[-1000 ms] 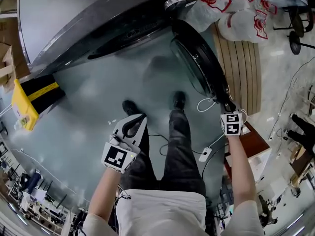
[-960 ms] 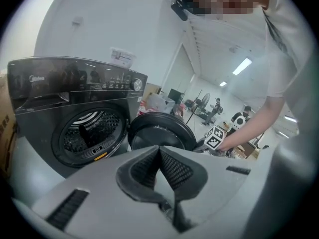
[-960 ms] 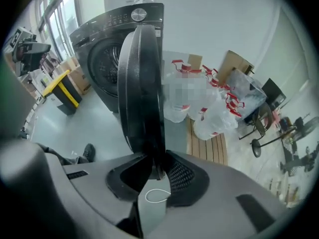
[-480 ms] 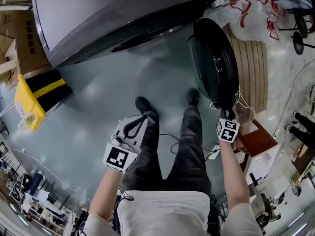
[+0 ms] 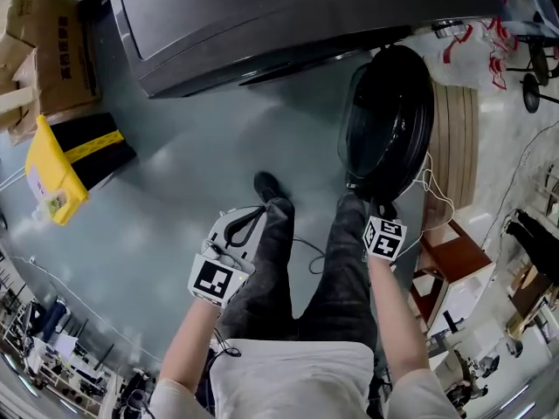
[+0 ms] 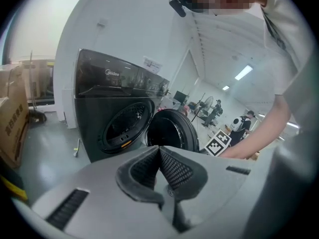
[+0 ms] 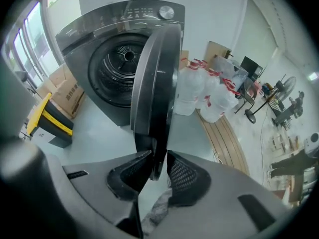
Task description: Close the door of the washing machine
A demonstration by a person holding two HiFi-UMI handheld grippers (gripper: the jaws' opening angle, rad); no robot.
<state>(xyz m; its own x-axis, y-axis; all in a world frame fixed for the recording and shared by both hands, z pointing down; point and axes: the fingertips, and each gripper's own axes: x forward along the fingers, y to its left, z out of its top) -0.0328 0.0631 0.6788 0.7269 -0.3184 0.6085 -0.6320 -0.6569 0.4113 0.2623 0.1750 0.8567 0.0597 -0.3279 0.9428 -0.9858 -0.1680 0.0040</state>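
The door [image 5: 389,120] of the washing machine [image 5: 288,16] stands open, swung out from the machine's front. Its free rim is pinched between the pads of the right tool [image 5: 383,208], which points steeply down onto it. The right gripper view shows the door edge-on, running straight ahead from the tool. The rim sits between the two pads with the jaws narrow around it.

To that tool's left, bare floor [image 5: 218,138] lies open between the door and the round opening of the drum [image 7: 124,59]. To its right there is less room. A slatted board [image 5: 454,138] lies just beside the door's outer face, and water jugs [image 7: 204,96] stand ahead of it near the machine's corner.

The left tool [image 5: 240,223] hangs above the person's left leg [image 5: 271,260], well apart from the door. Its pad tips meet and nothing is between them. Ahead of it and to its left the floor is bare as far as the cardboard boxes [image 5: 44,51] and a yellow and black case [image 5: 61,168].

Only the head view shows both tools and the person's legs together. Only the left gripper view shows the door's inner face, the machine's front and the gap between them. The right gripper view alone shows the pads on the rim.
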